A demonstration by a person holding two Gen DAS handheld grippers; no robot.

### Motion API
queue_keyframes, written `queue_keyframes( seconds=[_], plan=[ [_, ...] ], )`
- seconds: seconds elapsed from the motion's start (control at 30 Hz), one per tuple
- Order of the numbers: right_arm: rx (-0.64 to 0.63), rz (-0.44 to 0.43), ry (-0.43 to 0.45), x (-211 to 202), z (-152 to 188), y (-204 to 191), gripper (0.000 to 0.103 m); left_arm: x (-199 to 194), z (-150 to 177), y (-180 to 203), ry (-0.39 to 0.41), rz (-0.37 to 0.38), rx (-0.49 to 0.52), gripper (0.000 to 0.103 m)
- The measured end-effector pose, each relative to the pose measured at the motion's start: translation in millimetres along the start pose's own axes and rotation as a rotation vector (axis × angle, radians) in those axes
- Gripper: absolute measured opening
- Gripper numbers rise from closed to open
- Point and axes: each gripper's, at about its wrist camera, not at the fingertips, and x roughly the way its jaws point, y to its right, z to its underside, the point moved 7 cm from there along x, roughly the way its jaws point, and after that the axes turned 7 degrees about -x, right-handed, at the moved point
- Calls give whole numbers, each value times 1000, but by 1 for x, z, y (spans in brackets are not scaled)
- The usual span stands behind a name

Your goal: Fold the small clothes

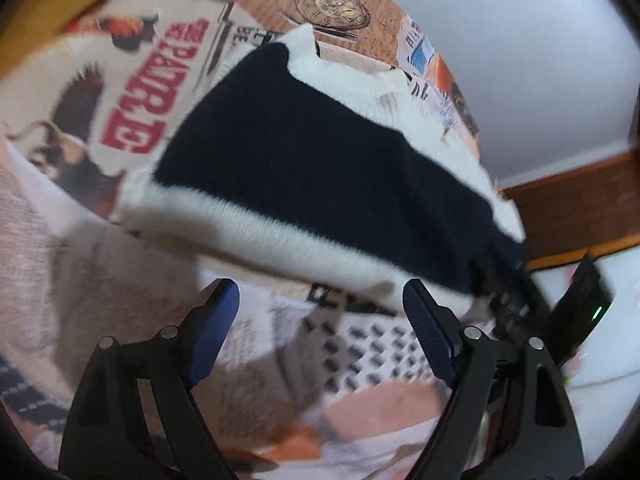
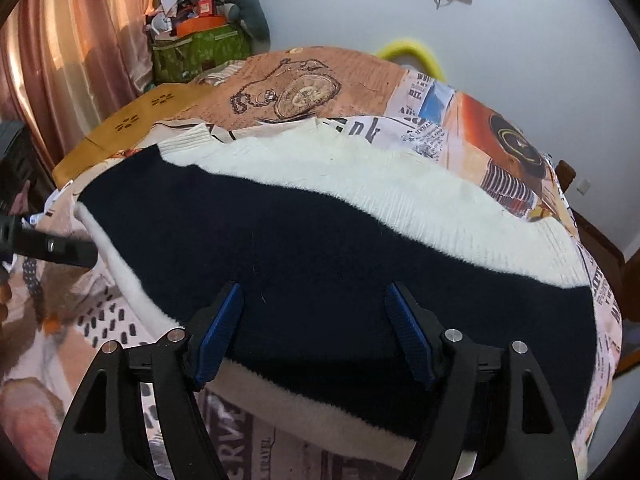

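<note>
The sweater [image 2: 320, 264] lay soft and fuzzy on the bench [image 2: 320, 76]. My left hand-held gripper [image 1: 320, 320] and right hand-held gripper [image 2: 314, 328] stood released, nothing between them. I judged its white edge nearest the right one the best hold.

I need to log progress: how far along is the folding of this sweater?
Done: the navy-and-white sweater lies on the printed tablecloth as a compact block, apparently folded at least once. In hand: nothing; the left tool and right tool are open, gripping no cloth. Left: any further fold.
</note>
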Motion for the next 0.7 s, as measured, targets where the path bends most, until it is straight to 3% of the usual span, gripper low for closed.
queue_keyframes(
  seconds=[0.3,0.37,0.43,0.57,0.7],
  plan=[
    [12,-49,2,0,2,-1,75,9,-48,1,74,128,-127,82],
    [17,-52,5,-1,2,-3,75,12,-57,-2,107,94,-136,70],
    [16,-49,-12,-2,3,-4,75,16,-66,-6,138,21,-140,41],
    [28,-72,-20,-7,3,-5,74,10,-74,-6,166,-8,-133,27],
    [64,-104,-22,-19,4,1,72,-19,-72,11,253,-100,1,24]
  ],
)
